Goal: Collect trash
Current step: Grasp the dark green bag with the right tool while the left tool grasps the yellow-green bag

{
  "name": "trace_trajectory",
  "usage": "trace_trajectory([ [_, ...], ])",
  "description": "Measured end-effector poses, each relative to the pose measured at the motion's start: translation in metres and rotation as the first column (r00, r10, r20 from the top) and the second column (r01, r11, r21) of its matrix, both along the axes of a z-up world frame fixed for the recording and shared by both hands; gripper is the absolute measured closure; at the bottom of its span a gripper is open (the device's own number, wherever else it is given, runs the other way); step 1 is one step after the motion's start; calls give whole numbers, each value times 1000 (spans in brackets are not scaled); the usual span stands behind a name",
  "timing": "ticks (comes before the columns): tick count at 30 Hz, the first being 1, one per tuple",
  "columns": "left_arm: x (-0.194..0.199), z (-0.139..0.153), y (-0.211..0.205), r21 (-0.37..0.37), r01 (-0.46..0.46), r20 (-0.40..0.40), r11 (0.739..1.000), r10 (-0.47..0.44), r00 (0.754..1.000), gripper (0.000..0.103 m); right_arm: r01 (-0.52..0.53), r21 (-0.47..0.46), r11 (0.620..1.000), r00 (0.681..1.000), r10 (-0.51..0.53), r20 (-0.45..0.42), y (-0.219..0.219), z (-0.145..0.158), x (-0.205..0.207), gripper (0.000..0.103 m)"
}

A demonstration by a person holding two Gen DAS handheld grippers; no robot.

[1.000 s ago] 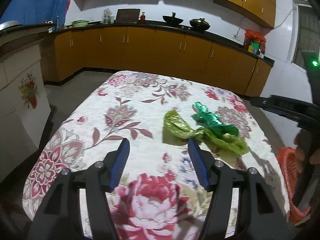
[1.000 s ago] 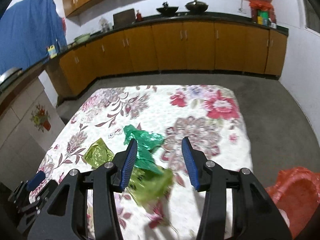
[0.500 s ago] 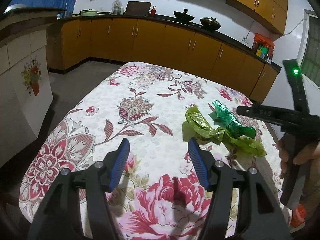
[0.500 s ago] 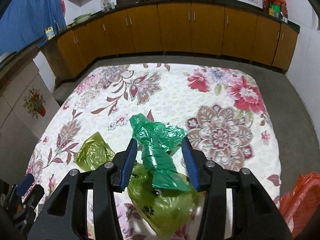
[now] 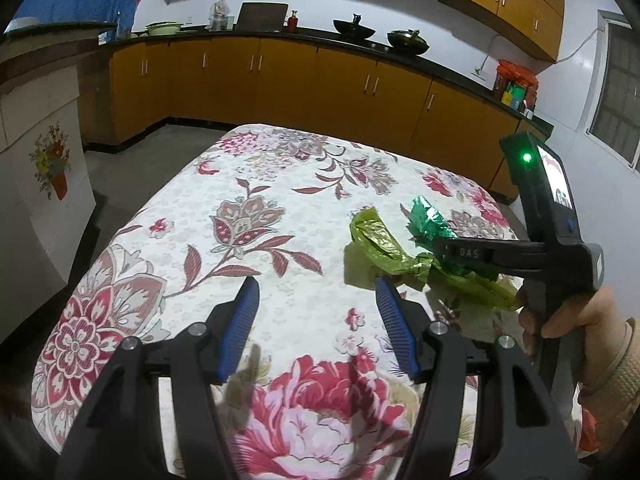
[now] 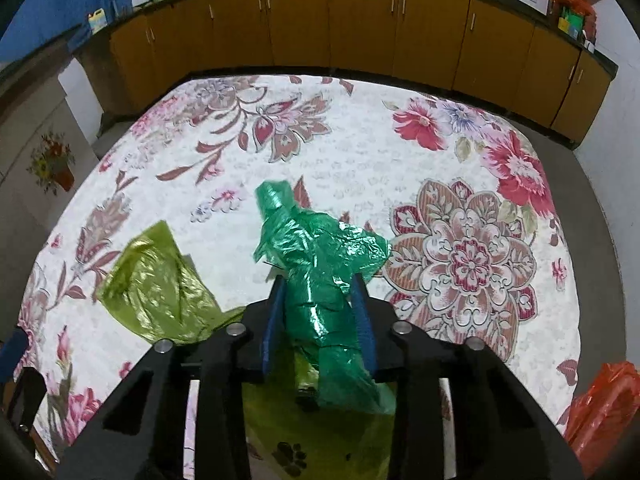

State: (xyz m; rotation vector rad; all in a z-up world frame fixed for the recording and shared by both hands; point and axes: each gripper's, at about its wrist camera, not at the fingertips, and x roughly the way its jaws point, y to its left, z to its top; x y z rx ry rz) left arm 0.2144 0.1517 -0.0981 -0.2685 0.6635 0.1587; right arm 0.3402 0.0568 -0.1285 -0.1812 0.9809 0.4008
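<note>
Between the blue pads of the right gripper (image 6: 318, 312), the dark green plastic bag (image 6: 320, 264) is squeezed in; the jaws are closing on it, both pads already against the crinkled film, and the bag's lower end runs under the gripper body where it can't be followed. Underneath, the yellow-green bag (image 6: 156, 284) spreads out to the left on the floral tablecloth (image 6: 360, 152), and its near part is covered by the black frame; whether the pads catch any of it too, I can't tell. From the left wrist view the right gripper's tip is buried in the two bags, so the grip itself is hidden there. The hand (image 5: 568, 316) holding it is cut off at the edge with a beige sleeve. The left gripper (image 5: 318, 320) hangs over the cloth with its fingers apart and nothing between them. An orange bag (image 6: 604, 412) is partly out of frame at the lower right. A second ago the right fingers stood wide, above the green bag; now they are lower and narrowed around it. The left gripper's spread is unchanged.
</note>
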Motion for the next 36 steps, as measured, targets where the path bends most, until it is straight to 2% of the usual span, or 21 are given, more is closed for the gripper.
trace_trajectory([
  [4, 1, 2, -6, 4, 16, 4, 1000, -16, 1000, 43, 32, 11, 999, 999, -32, 5, -13, 3, 2, 77],
  [14, 9, 0, -21, -2, 55, -7, 998, -55, 998, 43, 137, 118, 983, 989, -143, 39, -70, 30, 1, 77],
  [23, 18, 3, -35, 5, 101, 1, 995, -101, 995, 40, 223, 164, 961, 970, -235, 60, -120, 40, -7, 77],
  [32, 51, 2, -45, -27, 146, -15, 989, -146, 989, 36, 268, 196, 943, 953, -289, 87, -164, 46, -27, 77],
  [36, 78, -1, -63, -37, 191, -43, 981, -192, 980, 34, 273, 217, 937, 951, -297, 86, -176, 47, -38, 77],
])
